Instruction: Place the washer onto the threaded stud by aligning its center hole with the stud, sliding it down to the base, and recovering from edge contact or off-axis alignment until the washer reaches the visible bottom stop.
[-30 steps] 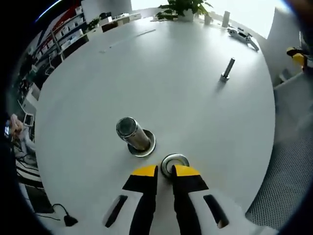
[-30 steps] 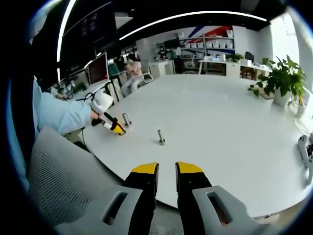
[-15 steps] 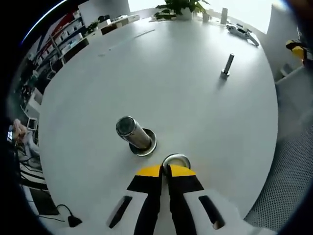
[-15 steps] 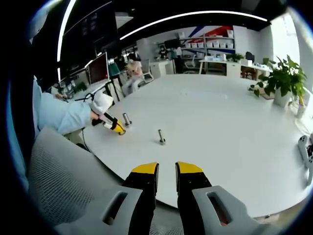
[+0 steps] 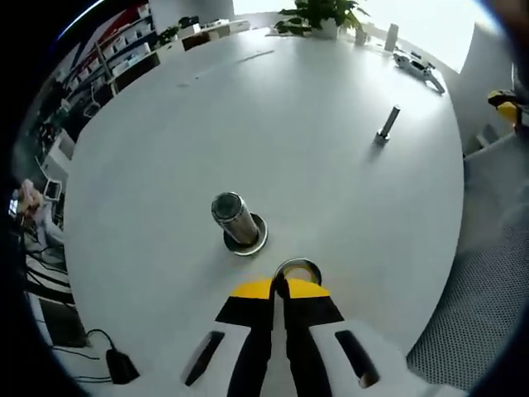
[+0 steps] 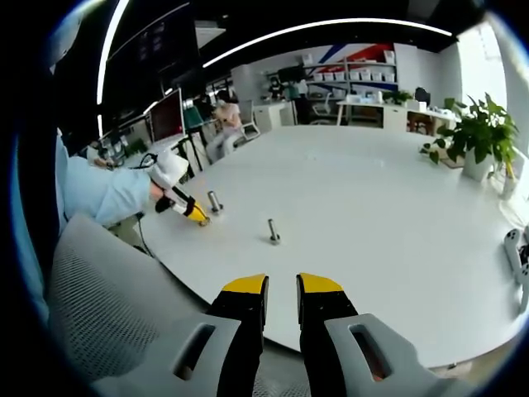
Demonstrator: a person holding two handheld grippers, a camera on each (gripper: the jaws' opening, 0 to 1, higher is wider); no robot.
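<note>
Shiny metal washer (image 5: 297, 270) pinched by closed left gripper (image 5: 278, 289) jaws, at 5 o'clock from threaded stud (image 5: 235, 220). White tabletop (image 5: 273, 124); right gripper (image 6: 282, 286) jaws apart, empty.

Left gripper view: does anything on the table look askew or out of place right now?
Nothing stands out. The steel washer is pinched edge-on in the left gripper, beside the upright threaded steel stud on its round base. A smaller metal bolt stands upright farther across the white table.

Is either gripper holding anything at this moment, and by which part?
The left gripper is shut on the washer, pinching its near rim. The right gripper is open and holds nothing.
</note>
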